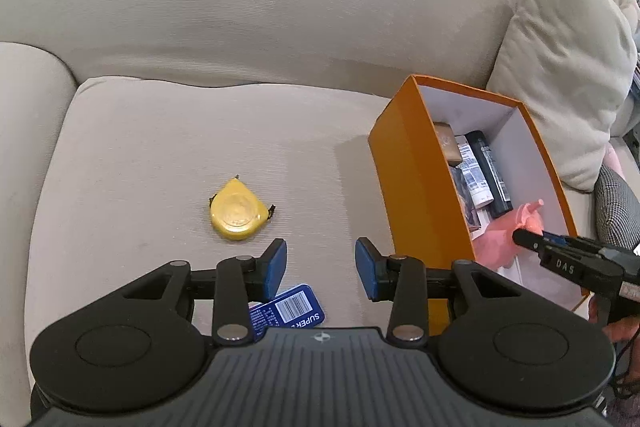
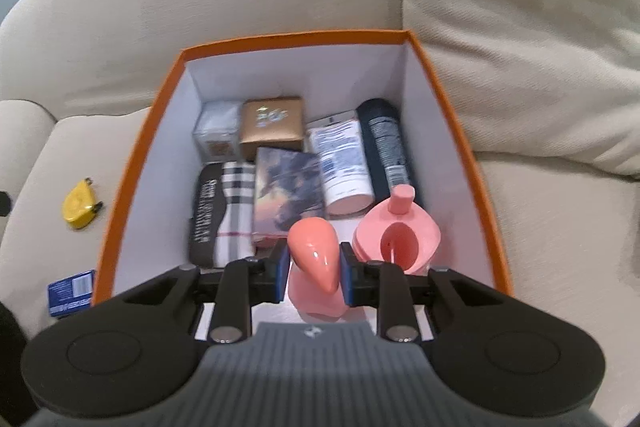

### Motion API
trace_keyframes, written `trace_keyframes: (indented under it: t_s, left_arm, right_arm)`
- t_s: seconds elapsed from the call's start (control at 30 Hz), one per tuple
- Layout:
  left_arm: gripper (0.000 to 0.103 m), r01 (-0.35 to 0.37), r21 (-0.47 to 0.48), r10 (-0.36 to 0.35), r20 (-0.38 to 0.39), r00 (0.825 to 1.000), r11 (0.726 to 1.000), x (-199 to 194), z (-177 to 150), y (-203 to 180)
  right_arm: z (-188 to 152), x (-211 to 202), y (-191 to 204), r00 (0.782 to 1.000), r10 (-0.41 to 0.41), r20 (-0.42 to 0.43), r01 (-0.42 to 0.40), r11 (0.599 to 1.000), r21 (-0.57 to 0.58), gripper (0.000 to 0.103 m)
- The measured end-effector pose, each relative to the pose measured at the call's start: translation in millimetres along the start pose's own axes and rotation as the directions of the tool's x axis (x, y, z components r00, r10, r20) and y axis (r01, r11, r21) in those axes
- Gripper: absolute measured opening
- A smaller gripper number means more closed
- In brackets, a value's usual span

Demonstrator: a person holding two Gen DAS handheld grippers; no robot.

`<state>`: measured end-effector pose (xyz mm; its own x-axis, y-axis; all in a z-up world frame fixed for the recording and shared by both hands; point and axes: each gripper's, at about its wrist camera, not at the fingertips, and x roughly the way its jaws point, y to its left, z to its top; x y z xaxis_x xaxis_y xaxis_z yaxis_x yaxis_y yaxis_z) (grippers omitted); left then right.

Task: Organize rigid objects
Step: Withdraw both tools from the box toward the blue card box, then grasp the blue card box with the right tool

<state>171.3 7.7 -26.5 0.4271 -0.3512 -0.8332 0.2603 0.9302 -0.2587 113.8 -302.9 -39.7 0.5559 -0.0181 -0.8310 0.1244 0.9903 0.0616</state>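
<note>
Inside the orange box [image 2: 460, 131], the right claw [image 2: 313, 273] was closed on a coral teardrop piece [image 2: 312, 251], pads pressing both its sides. Just beside that piece, within the box, lay a pink cup-shaped part [image 2: 400, 239]; behind it lay a dark can [image 2: 384, 147], a white tube [image 2: 344, 163] and small cartons. Left of the box, over the sofa cushion [image 1: 160, 147], the left claw [image 1: 321, 263] stood open and empty. The yellow tape measure [image 1: 237, 213] and a blue card [image 1: 292, 309] lay on the cushion left of the box.

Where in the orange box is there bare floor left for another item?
Only a small white patch at the near end of the orange box, beside the pink bottles. The far end is packed with boxes and tubes.
</note>
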Motion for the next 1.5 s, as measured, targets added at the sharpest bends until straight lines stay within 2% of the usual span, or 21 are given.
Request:
trace_keyframes:
  t_s: [0.37,0.5,0.67,0.83,0.9,1.03,1.13,1.2,1.33,1.47,1.5]
  left_arm:
    - [0.046,0.011,0.046,-0.011,0.009,1.0,0.999,-14,-15,-7]
    - [0.046,0.008,0.051,-0.009,0.026,1.0,0.999,-25,-18,-7]
    - [0.046,0.016,0.065,-0.021,0.081,0.997,0.998,-48,-25,2]
    - [0.046,0.02,0.129,-0.03,0.08,0.996,0.991,-55,-39,21]
    - [0.046,0.003,0.113,-0.01,0.067,0.998,0.994,-53,-47,32]
    - [0.046,-0.006,0.043,0.005,0.043,0.999,0.999,-46,-62,51]
    - [0.046,-0.034,0.015,0.034,0.01,0.999,0.999,-38,-72,62]
    - [0.046,-0.057,0.022,0.057,-0.007,0.998,0.998,-31,-77,67]
    - [0.046,-0.06,0.012,0.06,-0.036,0.998,0.998,-16,-82,77]
    - [0.046,-0.06,0.007,0.06,-0.052,0.997,0.998,-5,-85,85]
    - [0.046,-0.062,0.01,0.063,-0.056,0.996,0.998,-2,-85,87]
  right_arm:
    - [-3,-2,0,1.0,-0.019,-0.019,0.02,1.0,0.01,0.028]
    - [-2,-12,1,1.0,-0.015,-0.005,0.015,1.0,0.012,0.037]
    - [3,-37,10,0.999,-0.001,0.044,0.0,1.0,0.013,0.038]
    - [8,-72,44,0.987,0.109,0.117,-0.111,0.994,0.01,0.041]
    - [9,-77,66,0.978,0.17,0.12,-0.17,0.985,-0.008,0.041]
    - [1,-66,128,0.955,0.291,0.051,-0.285,0.953,-0.099,0.041]
    - [-14,-44,171,0.943,0.332,-0.037,-0.333,0.926,-0.179,0.041]
    - [-26,-23,195,0.94,0.325,-0.103,-0.341,0.907,-0.248,0.041]
    - [-49,18,229,0.931,0.281,-0.233,-0.353,0.855,-0.38,0.041]
    - [-57,47,243,0.932,0.226,-0.284,-0.345,0.793,-0.502,0.041]
    - [-57,51,247,0.932,0.218,-0.288,-0.345,0.773,-0.532,0.044]
